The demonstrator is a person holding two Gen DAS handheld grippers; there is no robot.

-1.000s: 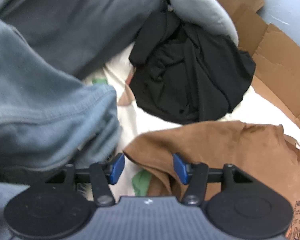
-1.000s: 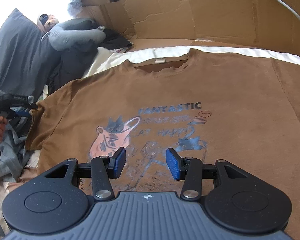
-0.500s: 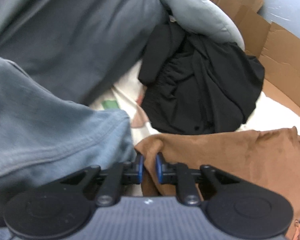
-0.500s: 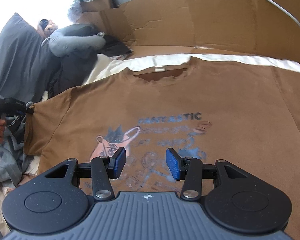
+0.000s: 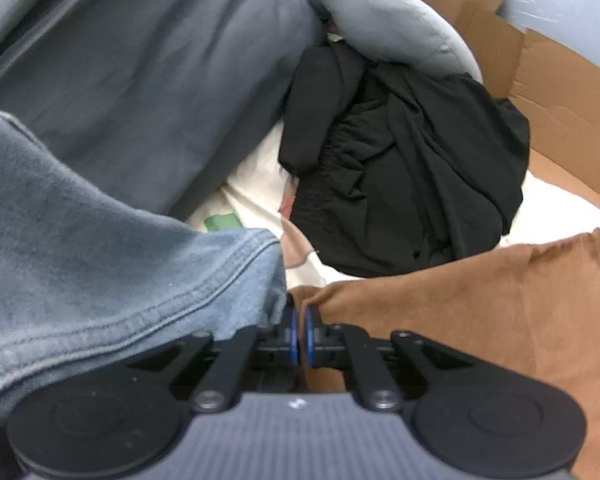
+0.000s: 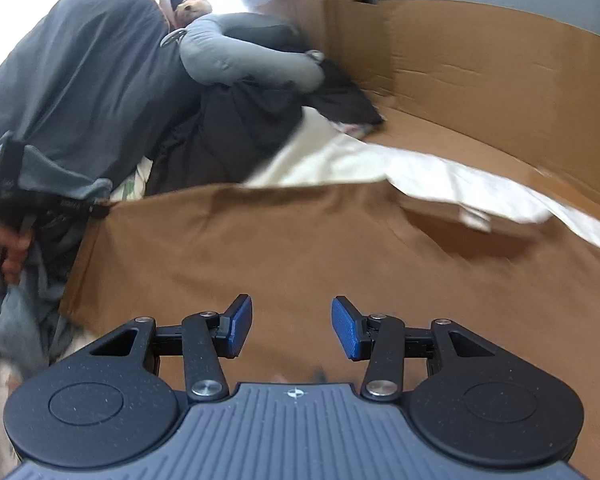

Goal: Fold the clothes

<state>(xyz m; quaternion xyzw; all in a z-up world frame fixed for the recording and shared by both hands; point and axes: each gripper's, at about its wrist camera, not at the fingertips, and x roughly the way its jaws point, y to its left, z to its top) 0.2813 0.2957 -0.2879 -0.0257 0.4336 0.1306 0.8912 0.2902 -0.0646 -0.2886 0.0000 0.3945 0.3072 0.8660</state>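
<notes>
A brown T-shirt [image 6: 300, 240] lies spread on a white sheet [image 6: 380, 164]. Its left side is lifted and folded over, so plain brown fabric shows. My left gripper [image 5: 300, 336] is shut on the sleeve edge of the brown T-shirt [image 5: 460, 292]. In the right wrist view that left gripper [image 6: 96, 210] appears at the far left, with a hand [image 6: 8, 248] on its handle. My right gripper [image 6: 292, 328] hovers open over the shirt's near part, nothing between its blue pads.
A blue-grey garment [image 5: 100, 260] is bunched at the left. A black garment [image 5: 400, 168] lies heaped behind, under a grey neck pillow [image 5: 392, 24] and beside a dark grey pillow [image 5: 140, 60]. Cardboard walls [image 6: 480, 64] line the far side.
My left gripper closed on the shirt's sleeve edge and pulled it up and over, hiding the printed front. The right gripper stayed open while its view shifted left.
</notes>
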